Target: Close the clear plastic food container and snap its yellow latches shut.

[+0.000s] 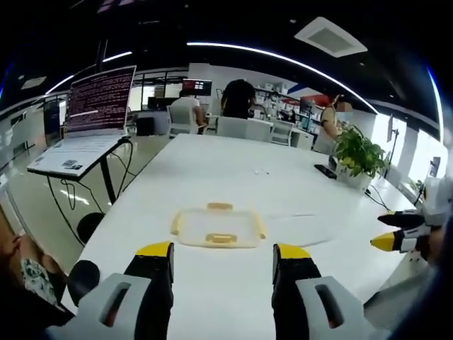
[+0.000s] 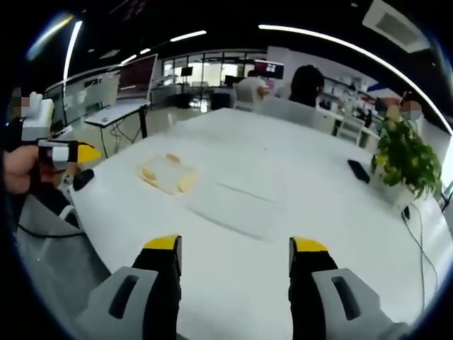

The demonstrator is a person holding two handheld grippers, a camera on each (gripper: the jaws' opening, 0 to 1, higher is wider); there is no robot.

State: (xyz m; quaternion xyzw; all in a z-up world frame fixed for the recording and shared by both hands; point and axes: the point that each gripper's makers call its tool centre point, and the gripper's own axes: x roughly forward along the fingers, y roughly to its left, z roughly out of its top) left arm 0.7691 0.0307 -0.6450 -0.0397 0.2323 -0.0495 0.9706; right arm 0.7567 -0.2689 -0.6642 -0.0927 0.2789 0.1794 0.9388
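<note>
Container (image 1: 218, 228) flat, long axis crosswise

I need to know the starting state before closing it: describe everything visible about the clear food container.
The clear plastic food container sits flat on the white table, low and roughly square with rounded corners. Yellow latches show on its sides; whether they are snapped is too small to tell. Neither gripper touches it. In the right gripper view it lies off to the left.
</note>
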